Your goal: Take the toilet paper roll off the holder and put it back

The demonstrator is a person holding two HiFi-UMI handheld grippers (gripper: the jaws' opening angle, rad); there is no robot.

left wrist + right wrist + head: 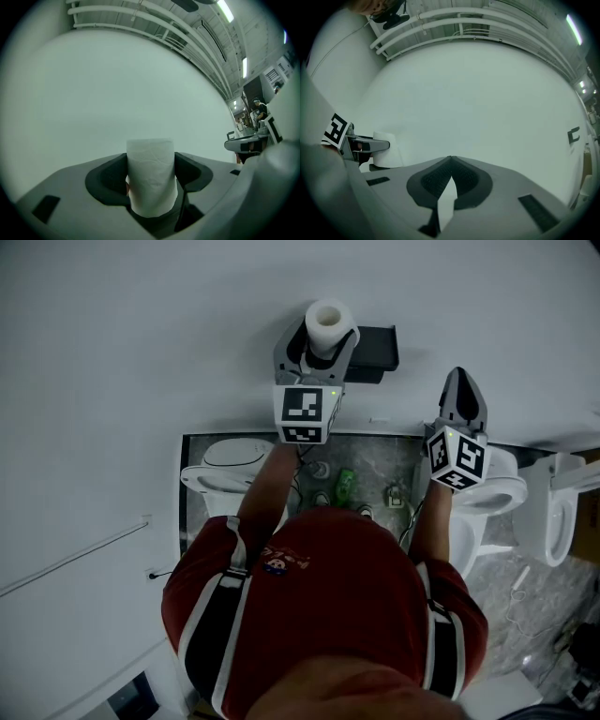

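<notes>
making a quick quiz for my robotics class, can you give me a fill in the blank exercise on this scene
1. The left gripper has its jaws clamped on the ____.
2. The right gripper holds nothing, and its jaws are ____.
3. In the head view, the black holder sits against the white ____.

Missing words: toilet paper roll; shut; wall

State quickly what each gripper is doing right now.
Left gripper: shut on the white paper toilet roll.
Right gripper: jaws shut, empty.
</notes>
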